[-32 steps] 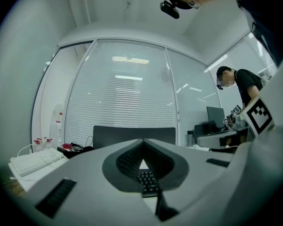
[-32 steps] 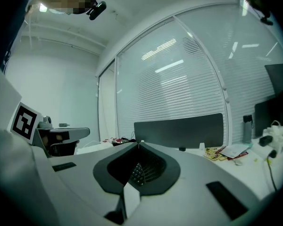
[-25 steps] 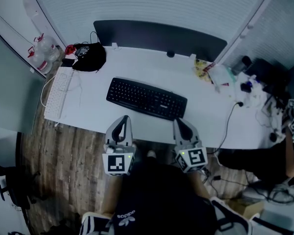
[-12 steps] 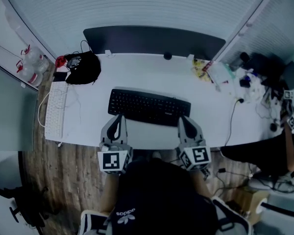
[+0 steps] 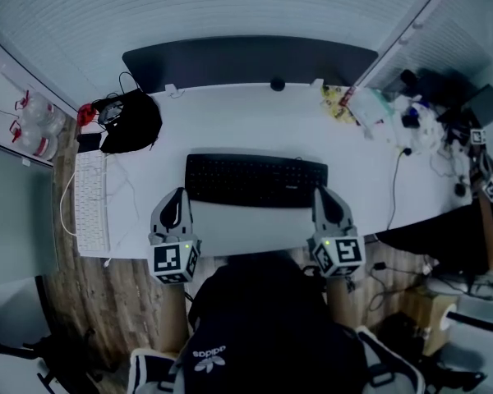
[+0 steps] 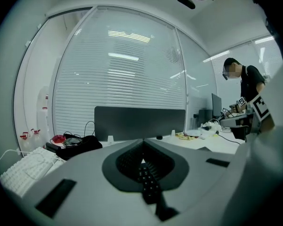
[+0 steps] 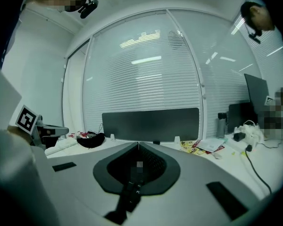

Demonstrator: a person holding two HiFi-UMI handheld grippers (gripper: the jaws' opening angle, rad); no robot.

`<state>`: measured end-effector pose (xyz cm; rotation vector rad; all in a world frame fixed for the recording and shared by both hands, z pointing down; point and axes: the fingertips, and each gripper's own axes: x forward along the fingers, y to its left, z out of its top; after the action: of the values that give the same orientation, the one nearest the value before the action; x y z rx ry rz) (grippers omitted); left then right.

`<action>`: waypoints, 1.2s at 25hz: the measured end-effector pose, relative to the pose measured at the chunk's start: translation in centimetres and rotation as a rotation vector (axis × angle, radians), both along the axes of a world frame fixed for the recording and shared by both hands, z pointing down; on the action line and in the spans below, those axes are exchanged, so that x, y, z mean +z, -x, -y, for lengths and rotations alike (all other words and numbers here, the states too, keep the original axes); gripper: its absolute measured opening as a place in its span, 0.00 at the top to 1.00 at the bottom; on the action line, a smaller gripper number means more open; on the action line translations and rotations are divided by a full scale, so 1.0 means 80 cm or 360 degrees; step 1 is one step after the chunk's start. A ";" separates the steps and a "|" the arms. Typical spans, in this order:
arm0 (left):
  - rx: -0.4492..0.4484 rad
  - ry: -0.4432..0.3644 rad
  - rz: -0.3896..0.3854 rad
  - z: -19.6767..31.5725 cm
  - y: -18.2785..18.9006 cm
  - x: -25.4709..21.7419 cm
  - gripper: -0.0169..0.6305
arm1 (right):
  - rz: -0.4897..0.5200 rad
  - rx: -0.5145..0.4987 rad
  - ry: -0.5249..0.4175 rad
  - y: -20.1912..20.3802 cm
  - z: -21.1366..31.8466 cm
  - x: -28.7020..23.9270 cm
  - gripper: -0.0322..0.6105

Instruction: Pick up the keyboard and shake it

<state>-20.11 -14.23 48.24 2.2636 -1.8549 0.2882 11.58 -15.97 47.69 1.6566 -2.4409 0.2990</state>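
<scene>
Lying flat on the white surface (image 5: 255, 121), the black keyboard (image 5: 256, 180) sat straight in front of the person, its long side running along the near edge. The left claw (image 5: 179, 192) hung just beside the keyboard's near left corner, and the right claw (image 5: 320, 192) just beside its near right corner. Whether either tip touched the keyboard could not be told from the head view. In the left gripper view the left claw (image 6: 142, 141) had its jaws pressed together with nothing between them. The right gripper view showed the right claw (image 7: 138, 145) equally closed and empty. Beyond the keyboard stood a dark partition panel (image 5: 246, 56) along the far edge. Far-left of the keyboard rested a black bag (image 5: 133, 125), and a white keyboard (image 5: 90, 208) lay left of it, at the end of the surface. Right of the keyboard, well apart, a black cable (image 5: 394, 187) trailed from a heap of clutter (image 5: 411, 117).
</scene>
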 end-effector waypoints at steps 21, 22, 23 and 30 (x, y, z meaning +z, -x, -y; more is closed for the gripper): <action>0.0025 0.0446 -0.0091 0.032 0.007 0.108 0.74 | 0.0000 0.0031 0.0230 -0.045 0.059 0.059 0.80; 0.0017 0.0474 -0.0102 0.034 0.009 0.115 0.72 | 0.0011 0.0030 0.0262 -0.050 0.064 0.066 0.76; 0.0012 0.0504 -0.0109 0.036 0.010 0.123 0.71 | 0.0017 0.0029 0.0292 -0.055 0.069 0.074 0.76; -0.0017 0.0784 -0.0208 0.043 0.016 0.191 0.68 | -0.0002 -0.0001 0.0514 -0.082 0.098 0.131 0.69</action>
<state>-21.39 -17.66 63.56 1.8872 -1.5242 0.5170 18.17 -23.77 58.18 1.5141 -2.2452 0.6531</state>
